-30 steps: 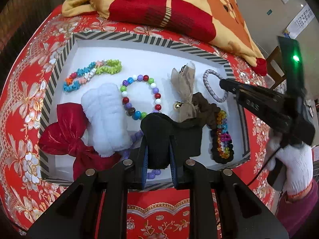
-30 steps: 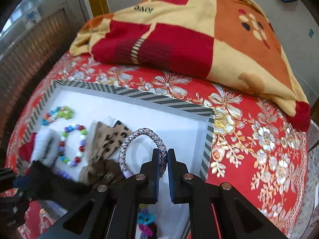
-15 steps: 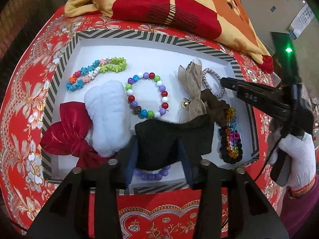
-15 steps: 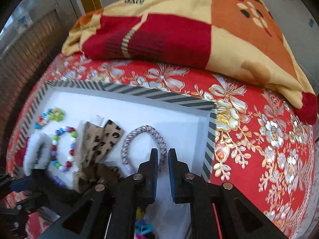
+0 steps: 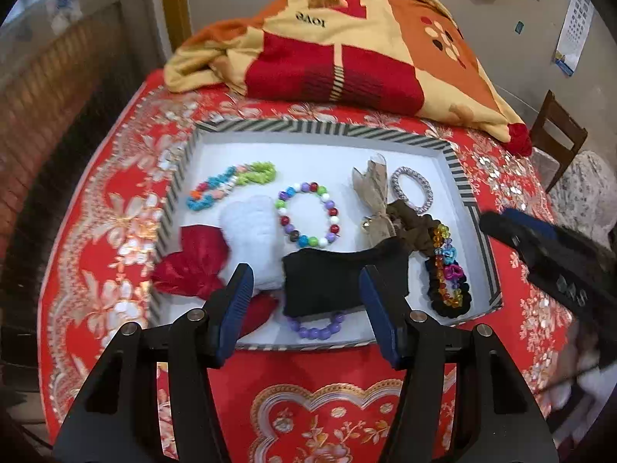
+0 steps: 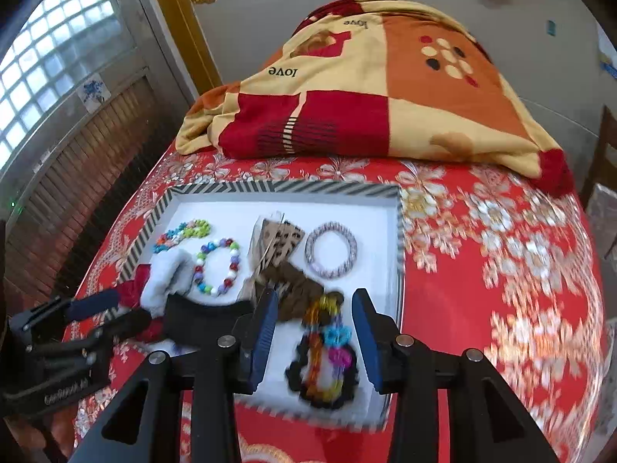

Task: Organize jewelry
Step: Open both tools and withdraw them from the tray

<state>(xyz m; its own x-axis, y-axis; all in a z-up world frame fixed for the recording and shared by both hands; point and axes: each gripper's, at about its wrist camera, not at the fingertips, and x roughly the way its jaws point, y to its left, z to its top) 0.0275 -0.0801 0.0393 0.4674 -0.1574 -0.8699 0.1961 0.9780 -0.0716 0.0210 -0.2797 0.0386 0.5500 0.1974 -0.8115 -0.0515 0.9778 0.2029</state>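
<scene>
A white tray [image 5: 320, 127] with a striped rim holds the jewelry on a red floral cloth. In it lie a black cloth piece [image 5: 339, 279], a purple bead bracelet [image 5: 318, 328], a multicolour bead bracelet [image 5: 308, 214], a white fluffy piece [image 5: 254, 231], a red bow [image 5: 193, 260], a silver-grey ring bracelet [image 5: 410, 189], a brown bow [image 5: 376, 200] and a rainbow bead string on a black scrunchie [image 5: 449, 276]. My left gripper [image 5: 306, 305] is open and empty, drawn back above the tray's near edge. My right gripper [image 6: 314, 333] is open and empty above the rainbow string [image 6: 327, 355].
A folded red, orange and yellow blanket [image 5: 347, 42] lies behind the tray. The red floral cloth [image 6: 501, 250] spreads right of the tray. A wooden chair [image 5: 559, 131] stands at the far right. A window and wooden panelling [image 6: 58, 115] are at the left.
My left gripper opened, let go of the black cloth piece and pulled back. My right gripper opened and drew back from the silver-grey ring bracelet.
</scene>
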